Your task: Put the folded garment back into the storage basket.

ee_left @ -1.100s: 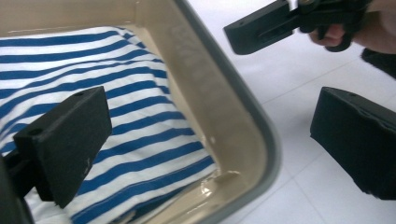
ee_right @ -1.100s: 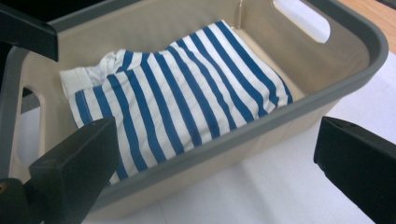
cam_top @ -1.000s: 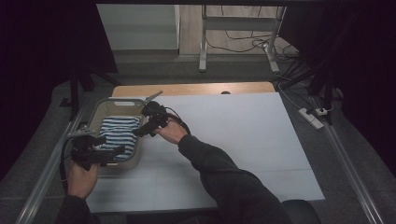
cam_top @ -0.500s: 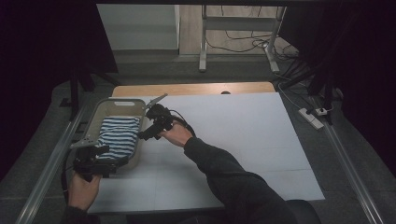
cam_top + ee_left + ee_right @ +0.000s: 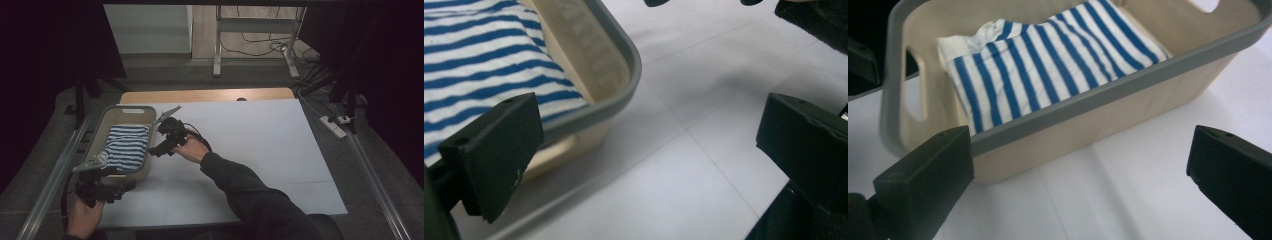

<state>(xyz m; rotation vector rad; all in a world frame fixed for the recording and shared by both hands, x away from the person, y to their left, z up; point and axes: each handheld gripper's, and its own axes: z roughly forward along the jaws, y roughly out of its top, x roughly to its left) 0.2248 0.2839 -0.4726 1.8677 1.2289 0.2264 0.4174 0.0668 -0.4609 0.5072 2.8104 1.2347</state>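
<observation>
A beige basket with a grey rim (image 5: 119, 108) (image 5: 1108, 90) (image 5: 624, 60) stands at the table's left. Inside lies a folded blue-and-white striped cloth (image 5: 125, 145) (image 5: 1048, 65) (image 5: 479, 65). My right gripper (image 5: 159, 149) (image 5: 1080, 175) hovers just right of the basket, open, with nothing between its black jaws. My left gripper (image 5: 107, 192) (image 5: 649, 155) is at the basket's near corner by the table's front edge, open and empty too.
The white table top (image 5: 250, 145) stretches to the right of the basket. A wooden strip (image 5: 205, 95) runs along its far edge. Metal rails (image 5: 55, 170) flank the table; a power strip (image 5: 334, 126) and cables lie on the floor at right.
My left gripper has pulled back out of the basket toward the table's front edge. My right gripper has drawn away from the basket's rim, to the right and nearer.
</observation>
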